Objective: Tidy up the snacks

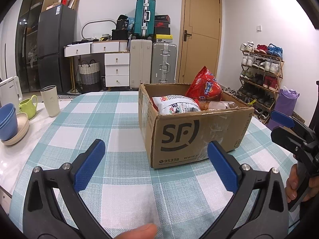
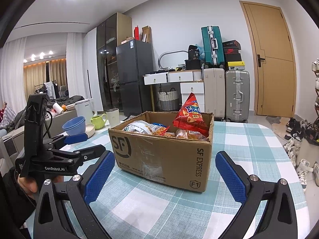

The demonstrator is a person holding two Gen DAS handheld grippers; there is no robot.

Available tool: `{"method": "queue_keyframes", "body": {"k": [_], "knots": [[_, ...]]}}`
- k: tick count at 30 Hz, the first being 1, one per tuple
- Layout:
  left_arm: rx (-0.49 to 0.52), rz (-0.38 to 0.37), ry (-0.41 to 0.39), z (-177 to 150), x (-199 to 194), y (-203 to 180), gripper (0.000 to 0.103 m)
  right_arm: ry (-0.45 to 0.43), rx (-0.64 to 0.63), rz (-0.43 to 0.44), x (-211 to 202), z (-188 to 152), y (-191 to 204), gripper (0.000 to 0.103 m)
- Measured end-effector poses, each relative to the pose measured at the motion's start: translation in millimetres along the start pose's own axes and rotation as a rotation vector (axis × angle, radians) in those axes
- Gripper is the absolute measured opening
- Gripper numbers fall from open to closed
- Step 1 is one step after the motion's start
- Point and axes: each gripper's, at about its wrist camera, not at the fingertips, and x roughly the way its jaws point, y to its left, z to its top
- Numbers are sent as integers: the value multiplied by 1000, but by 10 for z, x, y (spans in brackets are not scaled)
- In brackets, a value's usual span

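Note:
An open cardboard SF box (image 1: pixel 195 135) (image 2: pixel 165 155) stands on the checked tablecloth (image 1: pixel 111 119) (image 2: pixel 249 143). Inside it a red snack bag (image 1: pixel 205 87) (image 2: pixel 189 115) stands upright at the back, a white snack bag (image 1: pixel 175 105) (image 2: pixel 139 128) lies at the front, and other packets are partly hidden beneath. My left gripper (image 1: pixel 155 149) hovers open just short of the box's near left corner, with nothing in it. My right gripper (image 2: pixel 165 159) is open too, with nothing held and the box's front face between its blue pads (image 2: pixel 229 175) in view. Each gripper shows at the edge of the other's view.
At the table's left stand stacked blue bowls (image 1: pixel 7 121) (image 2: pixel 74 125) in a beige dish, a green mug (image 1: pixel 28 104) (image 2: pixel 98 121), a cream tumbler (image 1: pixel 50 100) (image 2: pixel 113 116) and a white kettle (image 1: pixel 10 89) (image 2: pixel 84 107). Suitcases, drawers, a fridge and a shoe rack (image 1: pixel 261 75) line the room behind.

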Motion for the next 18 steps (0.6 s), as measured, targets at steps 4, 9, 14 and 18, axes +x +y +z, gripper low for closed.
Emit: {"method": "queue_keyframes", "body": {"k": [4,9,14,18], "knots": [[-1,0,1,-1,0,0,102,1,3,0,-2,0,0,103],[0,0,1,-1,0,0,102,0,2,-1,-1,-8,6,103],[0,-2,-1,-7,1,3,102,1,4,0,1,-9,7,103],[-1,-2,-2,-8,0,4,102,-1,2,-1,0,-9,14,103]]}}
